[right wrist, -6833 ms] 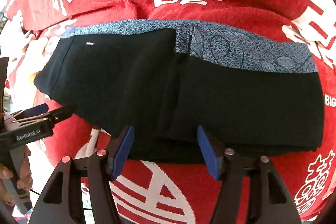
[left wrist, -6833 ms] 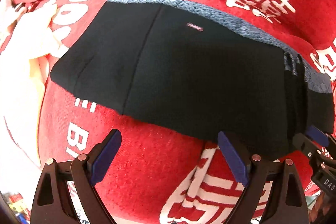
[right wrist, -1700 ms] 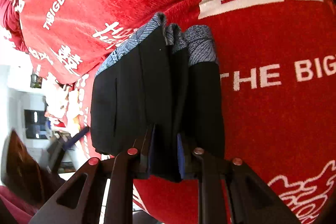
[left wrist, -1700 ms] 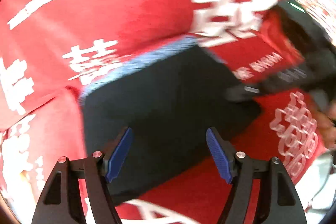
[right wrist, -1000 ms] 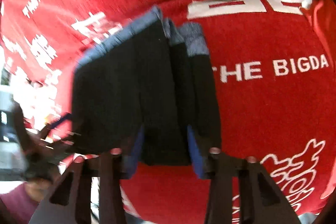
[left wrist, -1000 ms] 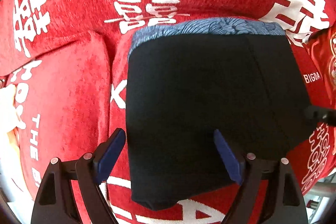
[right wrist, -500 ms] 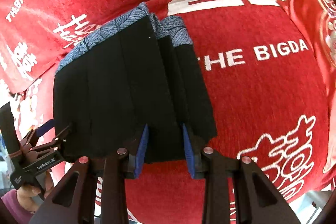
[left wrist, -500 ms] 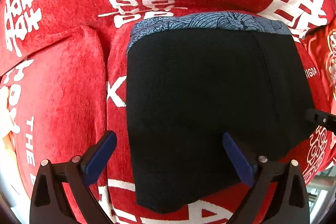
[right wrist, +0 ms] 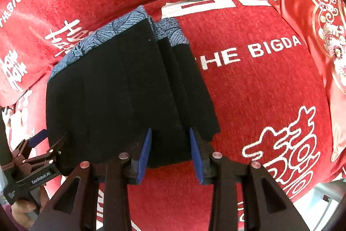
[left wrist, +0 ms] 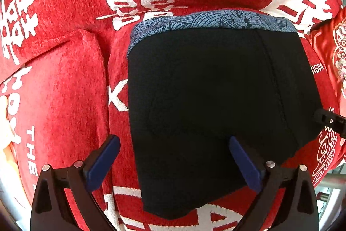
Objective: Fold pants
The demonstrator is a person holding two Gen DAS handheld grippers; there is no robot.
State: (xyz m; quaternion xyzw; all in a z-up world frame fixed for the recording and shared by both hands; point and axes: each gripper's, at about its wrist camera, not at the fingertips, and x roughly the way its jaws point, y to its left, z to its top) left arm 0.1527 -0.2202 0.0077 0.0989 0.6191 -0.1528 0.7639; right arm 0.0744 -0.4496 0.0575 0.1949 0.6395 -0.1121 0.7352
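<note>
Both grippers, left (left wrist: pixel 172 162) and right (right wrist: pixel 170 149), hover spread apart at the near edge of the black pants (left wrist: pixel 216 105), folded compactly on the red blanket (left wrist: pixel 64 101).

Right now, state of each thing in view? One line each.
pants: folded into a compact stack, flat on the red cover, blue waistband at the far edge
left tongs: open, holding nothing
right tongs: open, astride the stack's near edge
red cover: spread out, creased
</note>
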